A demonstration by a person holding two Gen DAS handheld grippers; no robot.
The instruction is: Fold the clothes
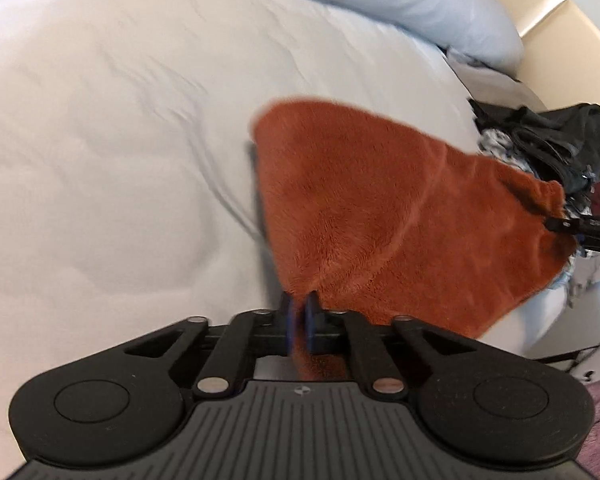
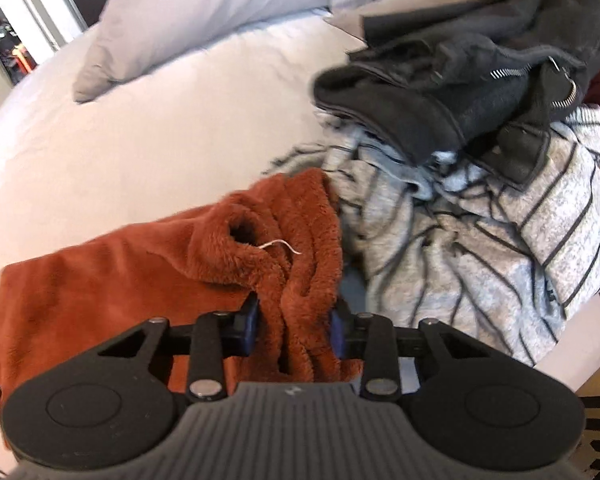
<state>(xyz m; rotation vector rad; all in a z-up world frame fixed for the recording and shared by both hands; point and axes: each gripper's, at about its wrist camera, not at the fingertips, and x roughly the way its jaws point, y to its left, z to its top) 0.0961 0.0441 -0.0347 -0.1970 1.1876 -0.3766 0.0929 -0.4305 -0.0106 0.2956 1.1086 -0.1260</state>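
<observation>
The rust-orange fleece garment [image 1: 380,216] hung stretched over the bed, pinned at two ends. At the near end, the left tongs [image 1: 300,316] were pressed nearly together on a thin corner of that fleece, blue pads tight against the pile. Over at the far right of the left wrist view, the right tongs [image 1: 560,224] gripped the gathered opposite edge, the fabric bunching into them.

From the right wrist view, the right tongs [image 2: 296,324] stood partly apart, because a thick, folded wad of fleece [image 2: 292,280] filled the gap between the blue pads, clamped there. A rolled cuff or opening curled just above, with a loose pale thread [image 2: 280,245] lying on it. The rest of the garment spread flat to the left.

Just beside it, to the right, lay a heap of clothes: a grey-white striped knit [image 2: 500,240] underneath, a dark zipped jacket [image 2: 480,80] crumpled on top. The white bed sheet [image 1: 120,140] ran wrinkled beneath everything, a pale pillow [image 1: 420,4] sat beyond, and a cream headboard [image 1: 560,40] curved behind it.
</observation>
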